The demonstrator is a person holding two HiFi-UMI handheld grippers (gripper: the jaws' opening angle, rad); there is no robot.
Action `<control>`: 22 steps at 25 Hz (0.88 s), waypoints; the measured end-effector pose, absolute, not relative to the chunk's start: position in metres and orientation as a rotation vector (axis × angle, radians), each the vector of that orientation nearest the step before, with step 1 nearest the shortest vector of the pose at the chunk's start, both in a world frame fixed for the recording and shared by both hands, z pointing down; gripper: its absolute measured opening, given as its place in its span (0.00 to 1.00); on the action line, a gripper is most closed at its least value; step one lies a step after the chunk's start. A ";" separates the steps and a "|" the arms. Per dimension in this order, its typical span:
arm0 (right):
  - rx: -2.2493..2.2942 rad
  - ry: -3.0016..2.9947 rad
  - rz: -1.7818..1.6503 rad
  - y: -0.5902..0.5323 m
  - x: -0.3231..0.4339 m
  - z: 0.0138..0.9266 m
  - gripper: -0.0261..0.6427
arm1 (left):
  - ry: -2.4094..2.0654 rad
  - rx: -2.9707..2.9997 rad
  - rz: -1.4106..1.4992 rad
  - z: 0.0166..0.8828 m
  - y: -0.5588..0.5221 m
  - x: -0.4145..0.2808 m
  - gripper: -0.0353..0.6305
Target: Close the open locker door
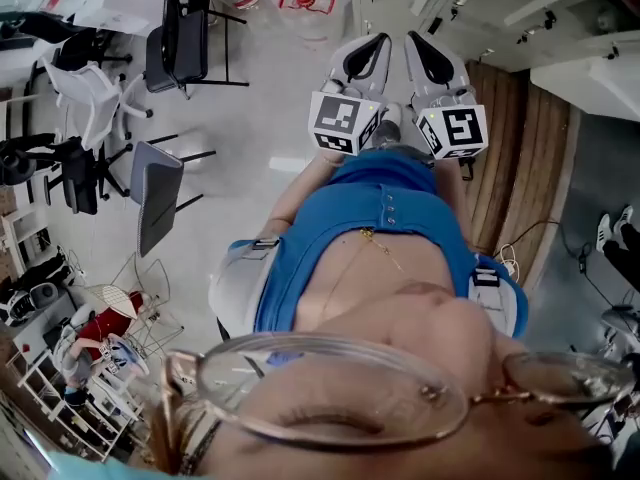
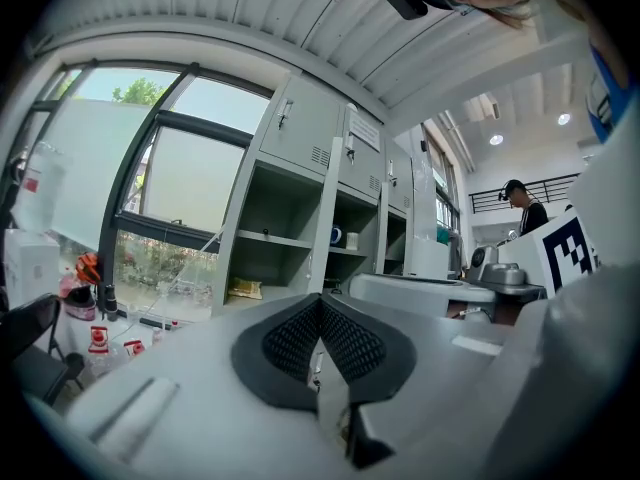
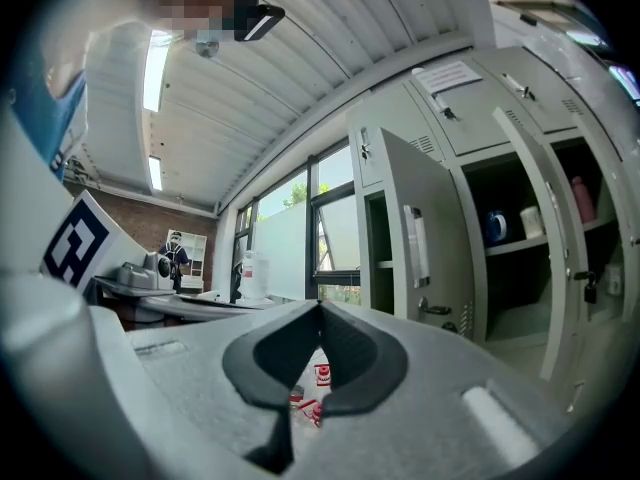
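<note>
Ahead of my right tongs (image 3: 320, 310), a little to the right of their tips, the locker door (image 3: 425, 238) stands swung out from the row of grey lockers (image 3: 480, 108). The face turned toward me carries a long pale bar (image 3: 413, 246) and a small lever below it. The door is well apart from both tongs, and nothing of mine touches it.

My right tongs are pinched fully together, dark pads meeting at the tips, with nothing gripped. Through the small gap lower down I see only red-labelled things (image 3: 320, 373) on the floor beyond. My left tongs (image 2: 320, 306) are pressed together the same way and are empty too.

Right of the door, the open compartments hold a blue mug (image 3: 497, 226), a white cup (image 3: 530, 221) and a pink bottle (image 3: 578, 198) on a shelf. Left of the door is a tall window (image 3: 335, 218), and far off a person (image 3: 176, 250) stands by a desk.

From my left tongs the same lockers show with bare shelves. A pale upright strip runs among them, and I cannot tell for sure that it is the door seen edge-on.

Looking down, I see both tongs held level and side by side, close together, marker cubes up, out in front of my blue shirt (image 1: 380, 208). They hang over a pale floor (image 1: 290, 108), with black chairs (image 1: 185, 38) off to the left and a wooden panel (image 1: 520, 158) on the right.
</note>
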State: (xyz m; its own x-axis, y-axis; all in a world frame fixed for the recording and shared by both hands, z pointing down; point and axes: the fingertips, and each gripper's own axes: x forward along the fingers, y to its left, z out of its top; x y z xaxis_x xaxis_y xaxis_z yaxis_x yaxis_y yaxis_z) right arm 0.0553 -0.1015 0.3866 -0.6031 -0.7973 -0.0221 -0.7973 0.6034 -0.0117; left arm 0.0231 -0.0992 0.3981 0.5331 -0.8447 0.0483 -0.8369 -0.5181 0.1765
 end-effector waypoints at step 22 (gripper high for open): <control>-1.268 2.821 0.019 -0.209 0.120 0.350 0.21 | -1.474 2.539 -0.055 0.397 -0.173 0.042 0.05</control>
